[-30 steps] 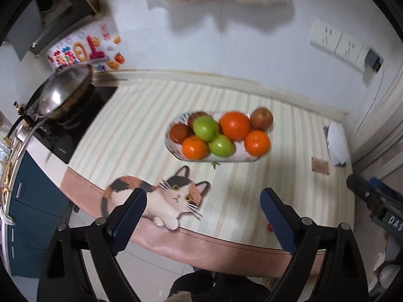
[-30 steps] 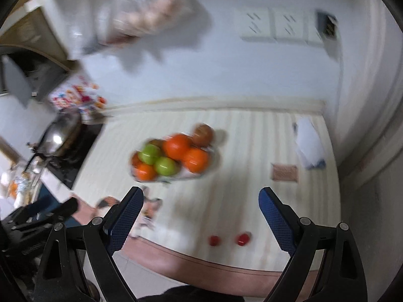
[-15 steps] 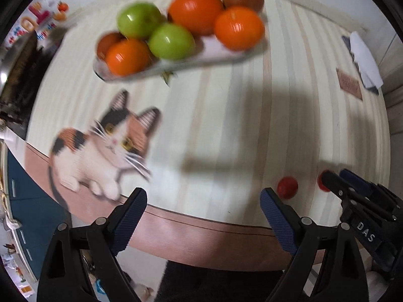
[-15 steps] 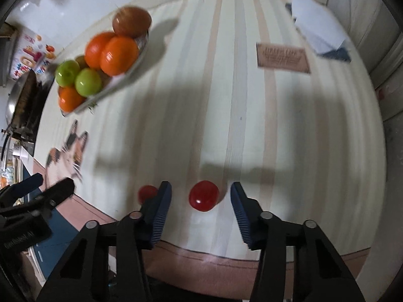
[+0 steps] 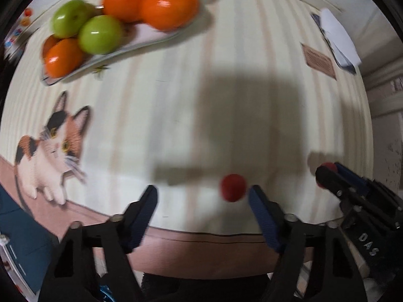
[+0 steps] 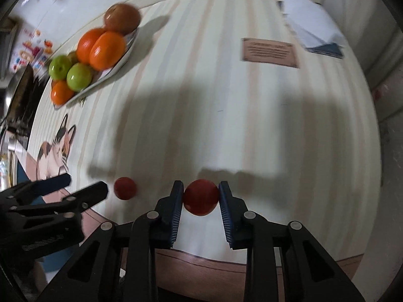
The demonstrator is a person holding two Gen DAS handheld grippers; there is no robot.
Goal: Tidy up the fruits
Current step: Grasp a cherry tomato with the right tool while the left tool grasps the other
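Observation:
Two small red tomatoes lie near the table's front edge. My right gripper has closed its jaws on the right tomato, with both pads touching it on the table. My left gripper is open; the left tomato lies just inside its right finger. That tomato also shows in the right wrist view, beside the left gripper's tips. A white fruit plate holds oranges, green apples and brownish fruit at the far left; it also shows in the right wrist view.
The striped tablecloth has a cat picture at the front left. A brown card and folded white paper lie at the far right by the wall. A stove with a pan is at the left.
Both grippers moved down and forward to the tomatoes. The right gripper's jaws narrowed from around the right tomato onto it. The left gripper came alongside the left tomato, still open.

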